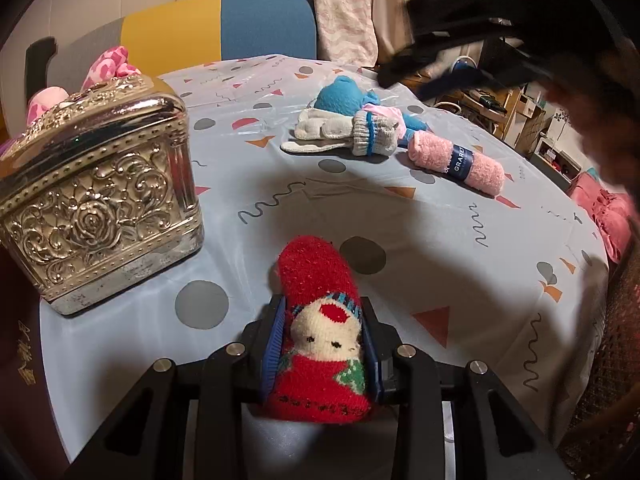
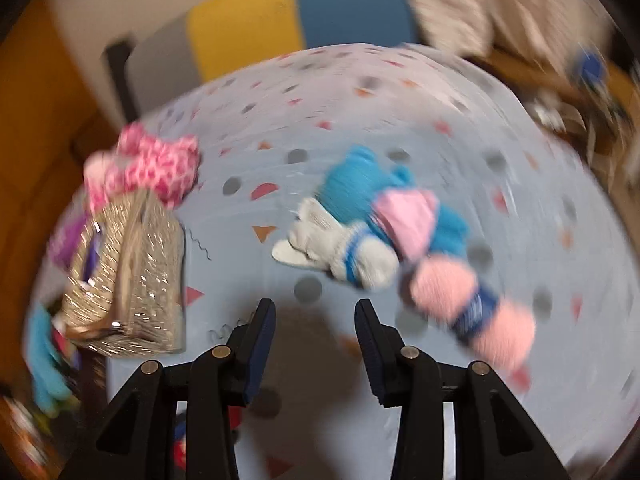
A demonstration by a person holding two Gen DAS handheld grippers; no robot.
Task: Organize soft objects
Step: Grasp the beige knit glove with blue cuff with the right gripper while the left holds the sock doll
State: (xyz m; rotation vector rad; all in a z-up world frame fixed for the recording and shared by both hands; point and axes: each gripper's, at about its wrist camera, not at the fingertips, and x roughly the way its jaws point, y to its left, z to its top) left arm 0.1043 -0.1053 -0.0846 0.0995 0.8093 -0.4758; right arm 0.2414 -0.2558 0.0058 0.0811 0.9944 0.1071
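Note:
My left gripper (image 1: 324, 334) is shut on a red fuzzy sock (image 1: 316, 280) with a white face pattern, held just above the table. An ornate silver box (image 1: 100, 204) stands to its left, with a pink patterned sock (image 1: 108, 66) behind it. Farther back lie a white glove (image 1: 340, 134), a blue sock (image 1: 344, 96) and a pink rolled towel with a dark label (image 1: 456, 160). My right gripper (image 2: 316, 320) is open and empty above the table, blurred; the glove (image 2: 336, 248), blue sock (image 2: 356, 184) and pink roll (image 2: 472, 308) lie ahead to its right, the silver box (image 2: 128, 280) to its left.
The round table carries a pale blue patterned cloth (image 1: 400, 220). A chair with yellow and blue back (image 1: 216, 28) stands behind it. A dark blurred shape (image 1: 480, 28) hangs at the upper right of the left wrist view. A light blue item (image 2: 44, 360) lies beyond the box at the left edge.

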